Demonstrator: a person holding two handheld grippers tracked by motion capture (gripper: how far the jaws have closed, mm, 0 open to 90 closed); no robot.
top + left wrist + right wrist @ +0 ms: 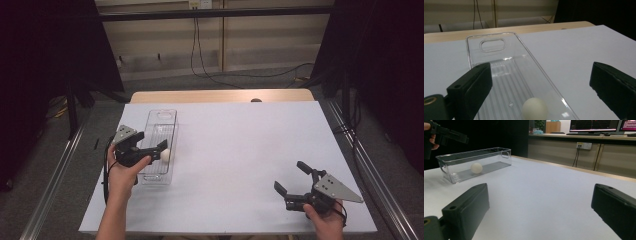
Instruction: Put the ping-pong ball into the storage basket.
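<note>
left gripper (159, 151): mine, held over the near end of the clear bin (159, 131); jaws spread wide, gripping nothing.
right gripper (292, 178): mine too, low over the near right part of the table (240, 145), well apart from the bin; jaws spread wide, nothing between them.
white ball (165, 155): inside the bin, on its ribbed floor, toward the near end.
high view: both my hands at once, the bin lying lengthwise at the left of the white table, the ball just beside my left jaws' tips (whether they touch it i cannot tell from up here).
left gripper view: the ball (534, 109) lies below and between my two black jaws, apart from both; the bin (499, 65) runs away from me, with a slot handle cut in its far end wall.
right gripper view: the bin (474, 163) from the side, far off at the left, the ball (476, 168) resting on its floor; my other gripper (447, 133) hangs above the bin's rim.
beyond the table: monitors (599, 125) on a counter and a wall socket (584, 145) with cables, seen from the right gripper.
cut off: the ball's lower edge in the left gripper view; my left hand at the frame's corner in the right gripper view.
hard to make out: the bin's clear walls against the white table from above.
</note>
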